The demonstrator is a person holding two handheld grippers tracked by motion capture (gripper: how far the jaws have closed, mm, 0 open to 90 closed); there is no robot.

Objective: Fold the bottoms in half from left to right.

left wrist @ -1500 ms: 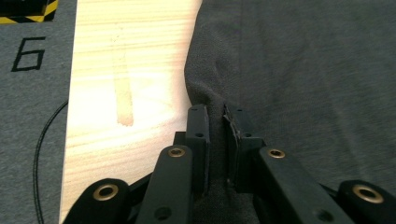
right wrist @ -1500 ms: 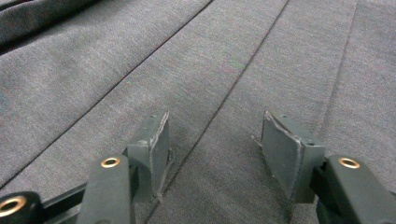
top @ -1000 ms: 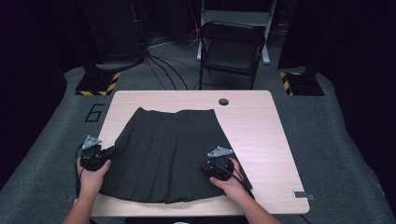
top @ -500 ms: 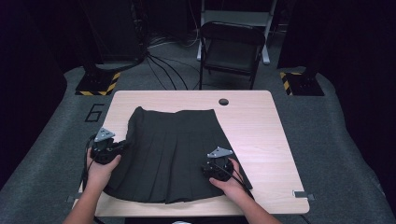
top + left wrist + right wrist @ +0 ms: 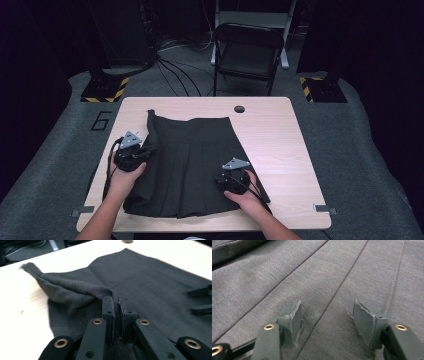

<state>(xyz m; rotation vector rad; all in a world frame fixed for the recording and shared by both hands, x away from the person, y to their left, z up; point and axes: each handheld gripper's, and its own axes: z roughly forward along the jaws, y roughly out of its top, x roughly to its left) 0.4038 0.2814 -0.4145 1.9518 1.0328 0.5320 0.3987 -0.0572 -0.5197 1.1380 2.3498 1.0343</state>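
While the right claw (image 5: 231, 176) rests with jaws spread on the near right part of the dark skirt (image 5: 200, 160), gripping nothing, the left claw (image 5: 141, 151) is pinched shut on the skirt's left edge, lifted off the worktop (image 5: 290, 145); the rest lies flat rightward, waistband at the far end.

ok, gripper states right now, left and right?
Left gripper: shut on the dark grey pleated fabric skirt, pinching its lifted edge.
Right gripper: open, jaws resting on the skirt, gripping nothing.
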